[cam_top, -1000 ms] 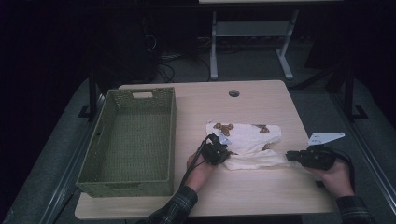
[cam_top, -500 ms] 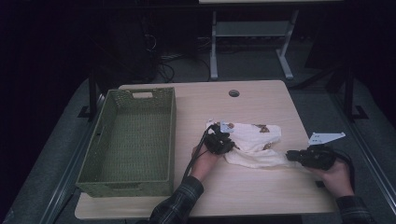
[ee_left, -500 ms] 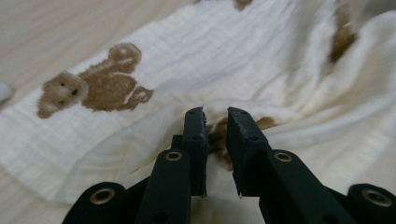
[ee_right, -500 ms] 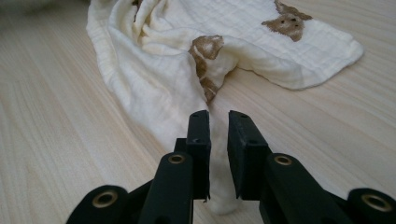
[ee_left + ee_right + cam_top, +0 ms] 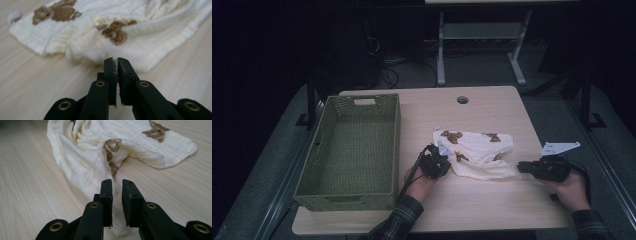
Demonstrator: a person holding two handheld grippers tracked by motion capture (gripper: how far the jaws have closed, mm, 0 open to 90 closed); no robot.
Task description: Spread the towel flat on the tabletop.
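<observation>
A cream cloth (image 5: 477, 150) printed with brown bears lies crumpled on the wooden table (image 5: 492, 107), right of centre. My left gripper (image 5: 446, 167) sits at the cloth's near left edge. Its jaws have just been closing. In the left gripper view the left gripper (image 5: 115, 59) stands shut, tips pressed into the cloth's (image 5: 87, 32) near fold with a thin bit of edge pinched. My right gripper (image 5: 522, 167) holds the cloth's right end. A bunched strip of cloth (image 5: 82, 152) runs between the pads of the right gripper (image 5: 117, 181).
A green woven basket (image 5: 395, 145) stands on the left half of the table with nothing inside. A round cable hole (image 5: 462, 100) is near the far edge. A white table frame (image 5: 482, 35) stands behind on the dark floor.
The left gripper went up onto the cloth's left part, then came back toward the near left edge. The right gripper stayed put on the cloth's right end.
</observation>
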